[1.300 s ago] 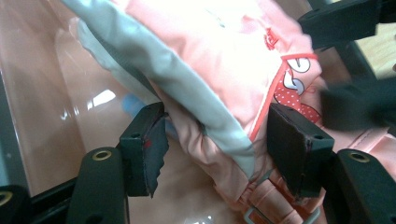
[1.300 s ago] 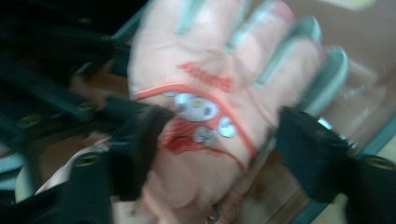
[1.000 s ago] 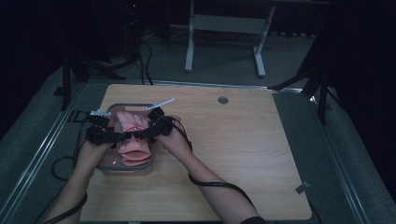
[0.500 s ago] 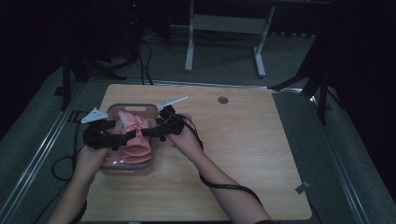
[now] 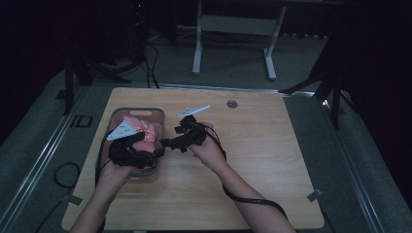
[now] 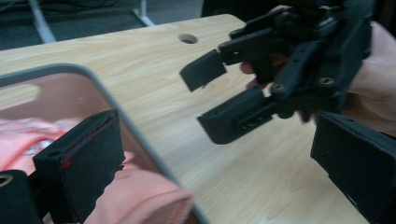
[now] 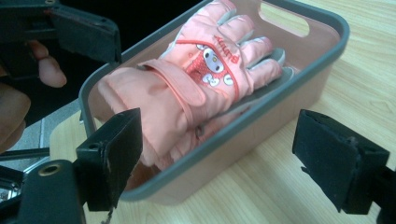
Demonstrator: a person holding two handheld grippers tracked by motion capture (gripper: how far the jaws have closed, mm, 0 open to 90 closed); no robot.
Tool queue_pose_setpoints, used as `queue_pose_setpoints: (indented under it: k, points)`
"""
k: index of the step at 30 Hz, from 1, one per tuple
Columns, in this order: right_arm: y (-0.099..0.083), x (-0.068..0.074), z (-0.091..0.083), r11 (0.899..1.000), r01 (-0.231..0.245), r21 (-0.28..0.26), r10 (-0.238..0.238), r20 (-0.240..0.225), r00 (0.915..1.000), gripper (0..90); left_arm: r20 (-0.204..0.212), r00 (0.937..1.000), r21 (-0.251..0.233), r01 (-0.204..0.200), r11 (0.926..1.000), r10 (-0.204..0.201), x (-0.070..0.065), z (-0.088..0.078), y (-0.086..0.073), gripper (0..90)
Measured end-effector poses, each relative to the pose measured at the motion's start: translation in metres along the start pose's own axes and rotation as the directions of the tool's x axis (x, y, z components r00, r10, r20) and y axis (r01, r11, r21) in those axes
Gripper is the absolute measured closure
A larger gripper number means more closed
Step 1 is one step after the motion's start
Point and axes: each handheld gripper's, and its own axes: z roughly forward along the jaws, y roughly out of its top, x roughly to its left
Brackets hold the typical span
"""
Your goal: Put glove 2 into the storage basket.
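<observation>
A pink glove (image 7: 201, 79) with a cartoon print lies in a pink basin with a grey rim (image 7: 261, 116), at the left of the table in the high view, where the glove (image 5: 141, 133) shows inside the basin (image 5: 138, 110). My left gripper (image 5: 151, 156) is over the basin's near end, pointing right. Its jaws (image 6: 217, 163) have just been opening and nothing is between them. My right gripper (image 5: 167, 143) hovers just right of the basin, facing it, open and empty (image 7: 226, 156). In the left gripper view the right gripper (image 6: 210, 98) is close ahead.
The wooden table (image 5: 252, 160) stretches wide to the right of the basin, with a round cable hole (image 5: 231, 104) near its far edge. A white metal stand (image 5: 233, 24) is on the floor behind. Cables trail from both grippers.
Both grippers have drawn back from the glove in the basin: the left toward its near end, the right out over the table to the right. The glove stays in the basin.
</observation>
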Motion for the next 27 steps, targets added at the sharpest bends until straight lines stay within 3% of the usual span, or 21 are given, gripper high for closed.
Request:
queue_pose_setpoints:
  k: [4, 15, 18, 19, 27]
  points:
    - [-0.008, -0.004, -0.008, 1.000, -0.006, -0.002, 0.006, 0.001, 1.0000, 15.9, 0.032, 0.9989, -0.006, -0.034, 0.9994, 0.034, -0.015, 0.005, 0.001, 2.7]
    - [-0.023, -0.012, -0.020, 1.000, 0.001, 0.008, -0.001, 0.021, 0.9998, 15.9, 0.106, 0.9917, 0.006, -0.074, 0.9973, 0.073, -0.043, 0.023, -0.002, 2.7]
    - [-0.029, -0.015, -0.023, 1.000, 0.001, 0.017, -0.001, 0.021, 0.9998, 15.5, 0.131, 0.9879, 0.008, -0.085, 0.9964, 0.083, -0.051, 0.027, -0.003, 2.7]
    - [-0.031, -0.015, -0.023, 1.000, 0.000, 0.018, 0.000, 0.021, 0.9998, 15.5, 0.149, 0.9839, 0.009, -0.101, 0.9949, 0.098, -0.059, 0.032, -0.005, 2.7]
    - [-0.052, -0.022, -0.034, 1.000, 0.018, 0.022, -0.018, 0.018, 0.9997, 15.5, 0.190, 0.9738, 0.033, -0.134, 0.9905, 0.125, -0.074, 0.048, -0.013, 2.7]
